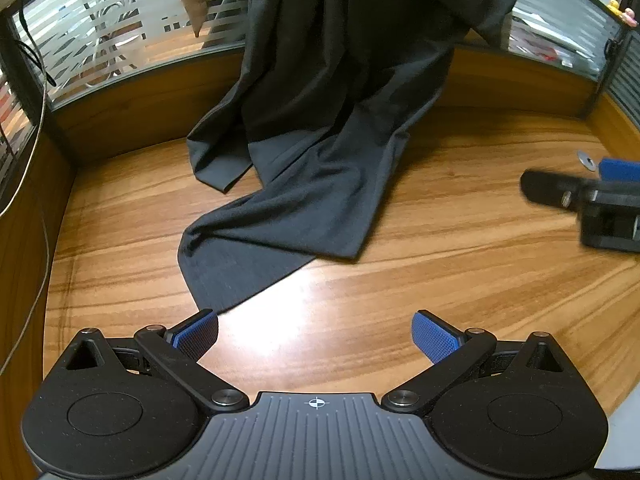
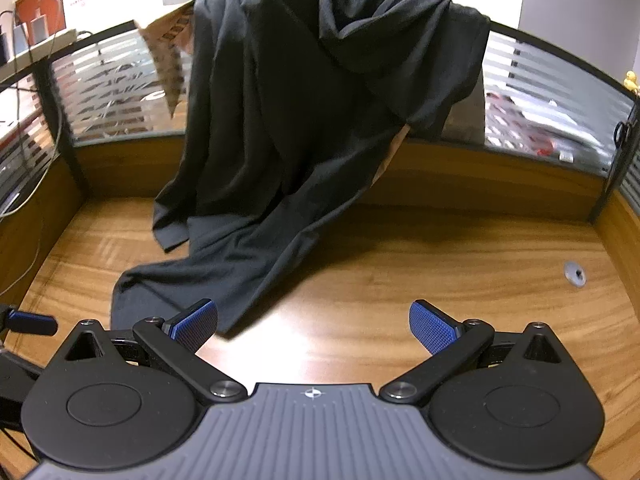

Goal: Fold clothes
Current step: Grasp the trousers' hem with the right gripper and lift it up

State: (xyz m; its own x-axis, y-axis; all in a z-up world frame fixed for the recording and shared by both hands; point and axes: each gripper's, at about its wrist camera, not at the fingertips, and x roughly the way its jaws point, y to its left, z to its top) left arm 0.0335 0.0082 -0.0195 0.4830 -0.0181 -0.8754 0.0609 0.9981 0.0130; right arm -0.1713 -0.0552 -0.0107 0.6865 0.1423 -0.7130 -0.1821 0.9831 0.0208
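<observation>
Tools (image 1: 315, 338) (image 2: 313, 328) gape empty; only right view shows garment (image 2: 280, 140) draped over partition (image 2: 560, 52).

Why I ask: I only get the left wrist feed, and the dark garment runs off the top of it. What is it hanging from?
Observer: In the right wrist view the dark garment is draped over the top of something brown, like cardboard, standing at the back partition.
Operator: Is the right gripper holding any of it?
Observer: No. The right gripper is open, with only bare desk between its fingers.
Operator: How close is the cloth to it?
Observer: The garment's near corner lies on the desk right beside its left finger pad. I cannot tell whether they touch.
</observation>
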